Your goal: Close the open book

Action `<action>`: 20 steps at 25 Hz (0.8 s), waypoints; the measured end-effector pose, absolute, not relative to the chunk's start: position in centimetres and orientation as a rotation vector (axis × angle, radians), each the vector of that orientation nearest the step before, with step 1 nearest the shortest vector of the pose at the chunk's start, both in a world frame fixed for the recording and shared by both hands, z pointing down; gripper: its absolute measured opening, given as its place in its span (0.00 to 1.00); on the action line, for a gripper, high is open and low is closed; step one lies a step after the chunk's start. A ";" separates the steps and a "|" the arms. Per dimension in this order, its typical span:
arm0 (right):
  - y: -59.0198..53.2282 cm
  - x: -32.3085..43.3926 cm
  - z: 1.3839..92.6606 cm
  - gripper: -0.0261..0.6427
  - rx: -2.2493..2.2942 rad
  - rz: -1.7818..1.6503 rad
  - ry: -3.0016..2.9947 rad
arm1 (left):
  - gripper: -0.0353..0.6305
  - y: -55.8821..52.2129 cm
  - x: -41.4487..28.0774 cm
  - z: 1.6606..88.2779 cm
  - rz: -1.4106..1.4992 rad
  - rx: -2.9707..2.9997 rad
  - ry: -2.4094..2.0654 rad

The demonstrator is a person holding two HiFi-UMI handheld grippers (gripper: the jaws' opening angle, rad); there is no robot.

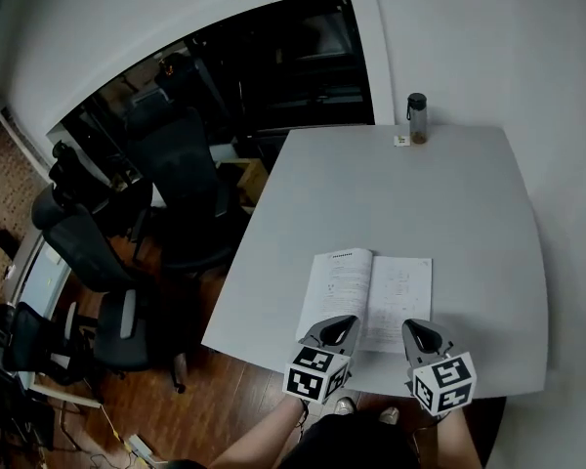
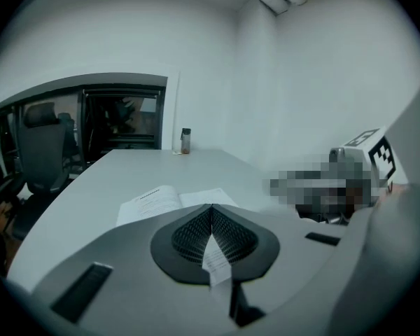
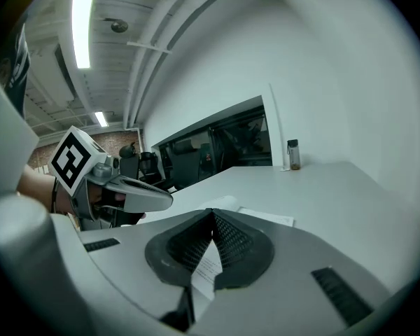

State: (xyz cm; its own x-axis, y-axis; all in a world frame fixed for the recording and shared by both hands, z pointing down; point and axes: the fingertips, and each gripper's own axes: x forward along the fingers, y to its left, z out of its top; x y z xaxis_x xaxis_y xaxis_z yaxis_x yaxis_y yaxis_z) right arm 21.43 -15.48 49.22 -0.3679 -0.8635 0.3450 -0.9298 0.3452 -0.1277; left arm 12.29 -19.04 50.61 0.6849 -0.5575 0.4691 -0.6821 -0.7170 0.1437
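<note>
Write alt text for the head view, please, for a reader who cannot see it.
An open book lies near the front edge of a grey table, with the left claw and right claw, both shut, over its near edge. A bottle stands at the far edge; office chairs stand left.

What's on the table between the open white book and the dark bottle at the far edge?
Beyond the open white book lies bare grey tabletop in the head view; only a small white object sits beside the dark bottle.

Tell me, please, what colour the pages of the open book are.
White with dark printed text; the open book shows best in the head view.
</note>
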 end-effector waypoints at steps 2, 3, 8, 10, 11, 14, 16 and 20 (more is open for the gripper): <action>-16.1 20.1 50.0 0.05 1.588 0.456 -2.382 | 0.06 -19.5 10.8 51.4 0.564 2.572 -1.013; -16.4 19.3 50.5 0.05 1.565 0.461 -2.375 | 0.06 -19.8 10.0 52.0 0.561 2.559 -1.031; -16.1 15.2 52.6 0.05 1.424 0.464 -2.321 | 0.06 -20.7 5.9 54.8 0.534 2.474 -1.097; -15.8 13.8 53.2 0.05 1.389 0.467 -2.299 | 0.06 -20.9 4.9 55.7 0.517 2.465 -1.078; -15.7 13.2 53.5 0.05 1.377 0.470 -2.290 | 0.06 -21.0 4.7 56.2 0.515 2.460 -1.058; -15.1 12.6 53.8 0.05 1.365 0.478 -2.257 | 0.18 -20.9 5.1 57.4 0.532 2.444 -0.995; -14.8 12.8 54.0 0.05 1.375 0.487 -2.237 | 0.38 -20.7 5.8 58.4 0.543 2.427 -0.977; -14.6 13.9 54.1 0.05 1.380 0.501 -2.229 | 0.50 -20.6 7.0 60.5 0.619 2.366 -0.997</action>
State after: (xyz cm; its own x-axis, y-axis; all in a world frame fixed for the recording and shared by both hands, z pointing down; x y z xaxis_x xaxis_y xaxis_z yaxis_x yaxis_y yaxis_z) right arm 13.92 -14.58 54.08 -0.3849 -0.7311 0.5634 -0.9018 0.4279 -0.0609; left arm 6.96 -20.57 60.48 0.6290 -0.5225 0.5756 -0.7476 -0.6095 0.2638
